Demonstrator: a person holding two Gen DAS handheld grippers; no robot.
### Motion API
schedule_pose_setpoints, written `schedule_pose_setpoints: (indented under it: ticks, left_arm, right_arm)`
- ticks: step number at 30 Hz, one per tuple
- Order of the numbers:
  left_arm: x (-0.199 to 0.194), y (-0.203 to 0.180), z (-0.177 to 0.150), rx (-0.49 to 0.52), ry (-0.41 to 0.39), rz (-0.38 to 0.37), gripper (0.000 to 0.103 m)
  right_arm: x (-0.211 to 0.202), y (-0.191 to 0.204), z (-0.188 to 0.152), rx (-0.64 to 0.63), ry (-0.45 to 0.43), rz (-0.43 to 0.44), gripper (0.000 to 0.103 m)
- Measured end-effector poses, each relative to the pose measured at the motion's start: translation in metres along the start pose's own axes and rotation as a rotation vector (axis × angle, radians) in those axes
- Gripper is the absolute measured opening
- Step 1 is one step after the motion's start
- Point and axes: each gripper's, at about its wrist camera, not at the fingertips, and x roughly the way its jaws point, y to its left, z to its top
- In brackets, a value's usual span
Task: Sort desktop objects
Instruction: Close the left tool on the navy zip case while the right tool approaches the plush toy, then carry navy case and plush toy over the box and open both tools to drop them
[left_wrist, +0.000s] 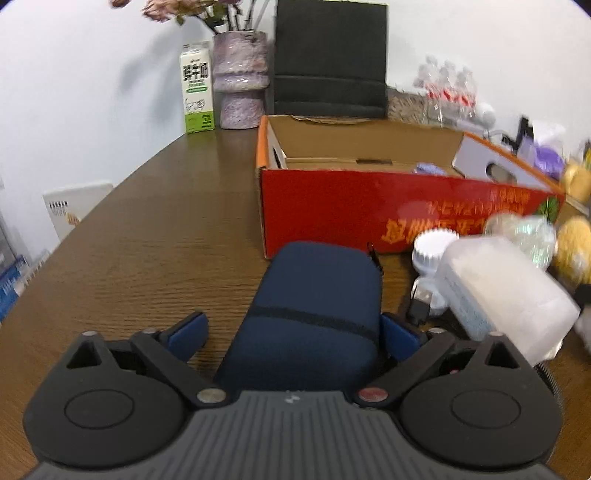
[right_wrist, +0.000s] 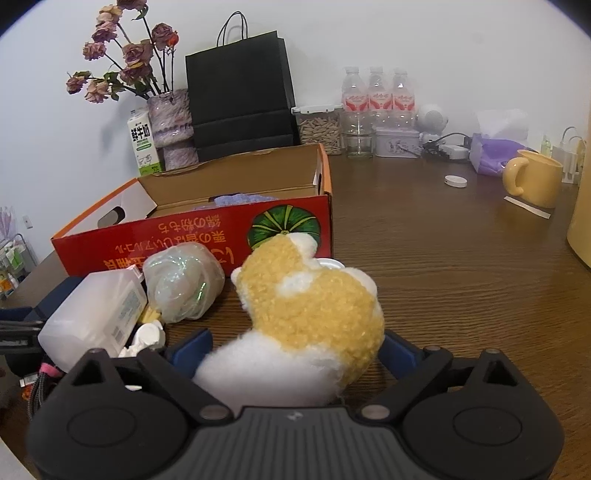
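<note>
On the tabletop (left_wrist: 147, 229), before the red box (left_wrist: 369, 214), a blue case (left_wrist: 314, 302) was straddled by the left gripper (left_wrist: 295, 332), a plush toy (right_wrist: 306, 317) by the right gripper (right_wrist: 295, 350); both jaws stood spread.

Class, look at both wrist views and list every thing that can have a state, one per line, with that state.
Red cardboard box: open, flaps up, purple item inside.
Navy case: lying flat between the left tongs, zipped shut.
Plush toy: on the table between the right tongs.
Left tongs: open.
Right tongs: open.
Yellow mug: upright.
Milk carton: upright, closed.
Water bottles: upright, capped.
</note>
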Motion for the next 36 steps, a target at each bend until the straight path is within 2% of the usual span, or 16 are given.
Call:
schedule_pose_setpoints:
  ticks: [4,9,13,26,36]
  left_arm:
    - [-0.004,-0.001,-0.001,0.004,-0.019,0.018,0.073]
    - [-0.008,-0.002,-0.004,-0.003,-0.037,0.026,0.071]
    - [-0.01,-0.002,-0.005,-0.009,-0.04,0.025,0.07]
    - [-0.02,0.002,-0.005,-0.057,-0.051,0.004,0.065]
    - [-0.052,0.003,0.004,-0.072,-0.155,-0.008,0.064]
  right_arm:
    - [0.001,0.0,0.0,-0.004,-0.001,0.005,0.09]
    - [-0.006,0.005,-0.002,-0.043,-0.014,-0.003,0.081]
    - [-0.014,0.004,-0.003,-0.052,-0.016,0.007,0.066]
    - [-0.032,0.002,0.002,-0.031,-0.08,0.056,0.064]
    - [-0.04,0.007,0.013,-0.033,-0.13,0.088,0.064]
